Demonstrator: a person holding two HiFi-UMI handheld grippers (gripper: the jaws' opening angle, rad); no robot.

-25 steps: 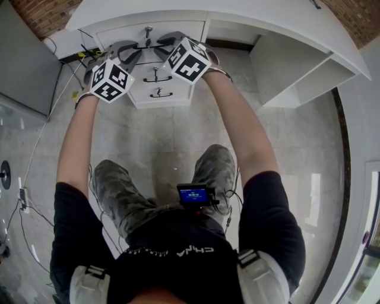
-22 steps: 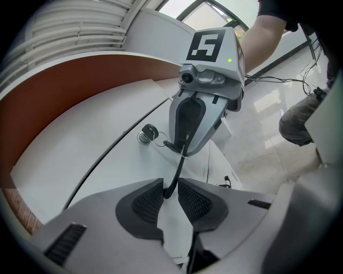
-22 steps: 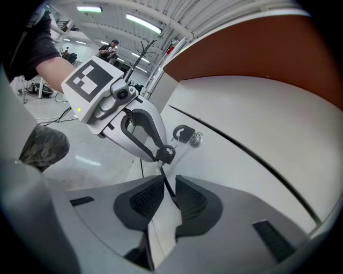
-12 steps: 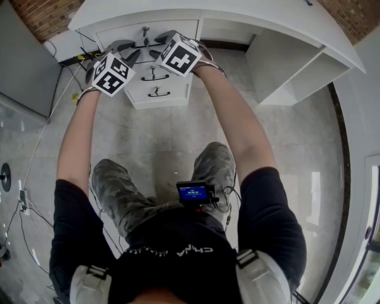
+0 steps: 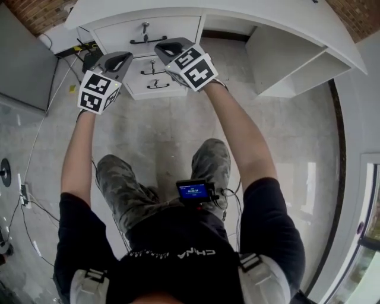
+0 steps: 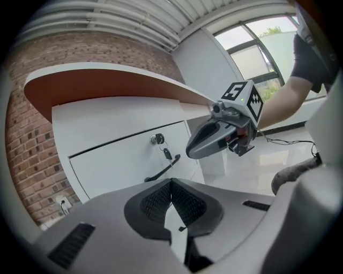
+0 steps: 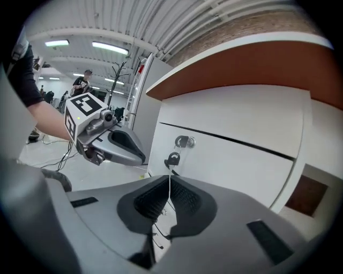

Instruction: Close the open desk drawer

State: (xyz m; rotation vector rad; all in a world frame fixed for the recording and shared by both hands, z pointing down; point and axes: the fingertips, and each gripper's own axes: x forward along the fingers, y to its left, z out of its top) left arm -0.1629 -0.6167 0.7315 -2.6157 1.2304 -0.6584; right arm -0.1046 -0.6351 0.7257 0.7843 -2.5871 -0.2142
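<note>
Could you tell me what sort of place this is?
Probably an open office or lab hall: a white desk stands by a brick wall, with strip lights on a high ceiling.

The white desk (image 5: 261, 13) runs along the top of the head view, with its drawer stack at the left. The top drawer (image 5: 172, 27) carries a dark handle (image 5: 144, 40) and a key (image 5: 144, 25) in its lock. The left gripper (image 5: 119, 58) and right gripper (image 5: 168, 46) are held side by side before the lower drawer fronts, pointing toward the desk. A small lit screen (image 5: 193, 192) sits at the person's waist, above the tiled floor (image 5: 148, 130).
</note>
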